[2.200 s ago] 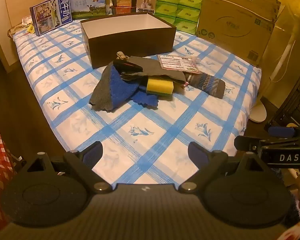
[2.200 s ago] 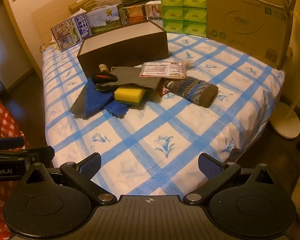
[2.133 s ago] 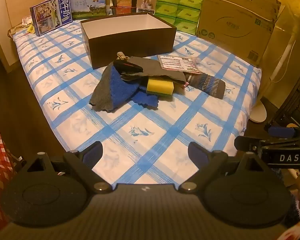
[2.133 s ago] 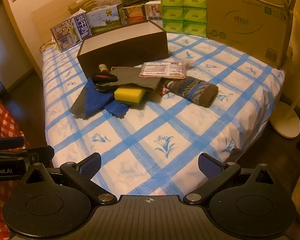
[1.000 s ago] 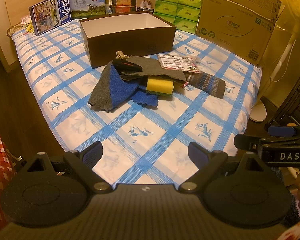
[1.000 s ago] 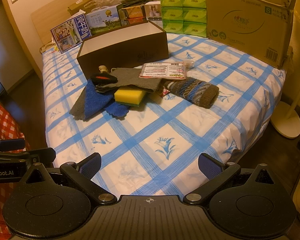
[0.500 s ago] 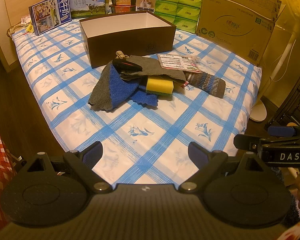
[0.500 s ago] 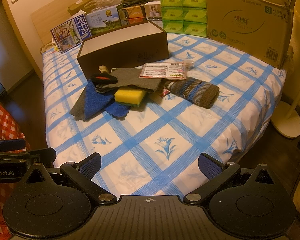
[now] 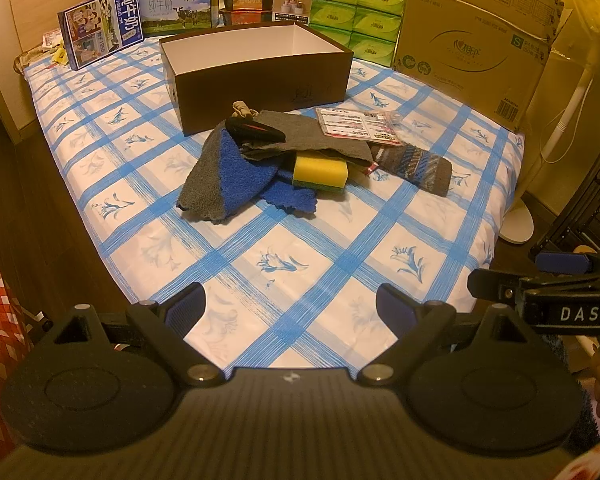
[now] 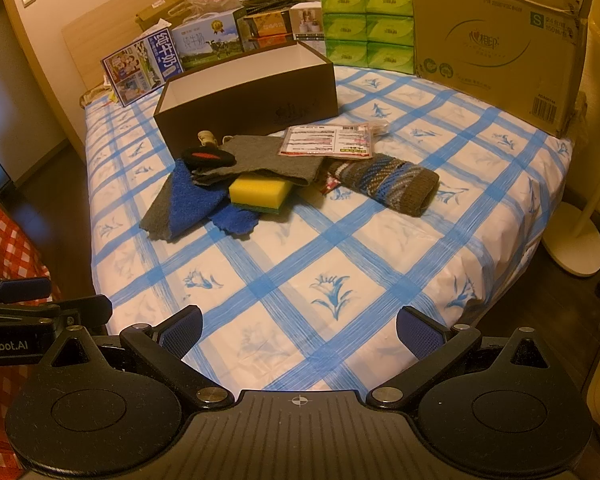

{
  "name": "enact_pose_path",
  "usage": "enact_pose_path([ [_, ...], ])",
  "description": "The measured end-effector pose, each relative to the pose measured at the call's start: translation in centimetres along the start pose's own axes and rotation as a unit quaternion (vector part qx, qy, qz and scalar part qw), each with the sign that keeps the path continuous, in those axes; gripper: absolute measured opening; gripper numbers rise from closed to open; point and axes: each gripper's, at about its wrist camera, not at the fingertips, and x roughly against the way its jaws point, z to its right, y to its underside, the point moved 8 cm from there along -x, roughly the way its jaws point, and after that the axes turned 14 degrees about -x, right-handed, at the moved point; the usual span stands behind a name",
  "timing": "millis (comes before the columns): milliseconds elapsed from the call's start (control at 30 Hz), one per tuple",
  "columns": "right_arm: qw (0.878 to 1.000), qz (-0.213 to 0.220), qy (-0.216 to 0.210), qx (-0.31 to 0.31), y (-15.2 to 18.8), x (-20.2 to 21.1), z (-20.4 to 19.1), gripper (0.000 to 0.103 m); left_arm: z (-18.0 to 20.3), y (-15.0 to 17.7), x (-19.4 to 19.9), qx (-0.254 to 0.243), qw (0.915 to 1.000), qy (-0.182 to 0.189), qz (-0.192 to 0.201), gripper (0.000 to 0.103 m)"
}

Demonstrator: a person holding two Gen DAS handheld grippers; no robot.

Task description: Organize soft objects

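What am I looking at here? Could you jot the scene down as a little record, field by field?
Setting: bed with a blue-checked sheet
Container: open brown box, nothing visible inside
Pile in front of box: grey-and-blue cloth, grey felt cloth, yellow sponge, striped knit sock, printed packet
Sponge: partly under the grey felt cloth
Left gripper: open, holding nothing, short of the pile
Right gripper: open, holding nothing, short of the pile
Background: green tissue packs, cardboard carton
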Motion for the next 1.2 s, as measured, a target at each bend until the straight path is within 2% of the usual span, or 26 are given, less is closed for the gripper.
enact_pose_path([
  [1033,1.000,0.000,0.000,-0.001,0.0,-0.3,0.5,0.103,0.0,0.0,0.0,0.000,1.0000,-0.001,0.000,0.091],
  [1200,1.000,0.008,-0.002,-0.001,-0.9,-0.9,0.3,0.103,-0.6,-0.7,-1.1,0.001,1.0000,-0.003,0.003,0.091],
])
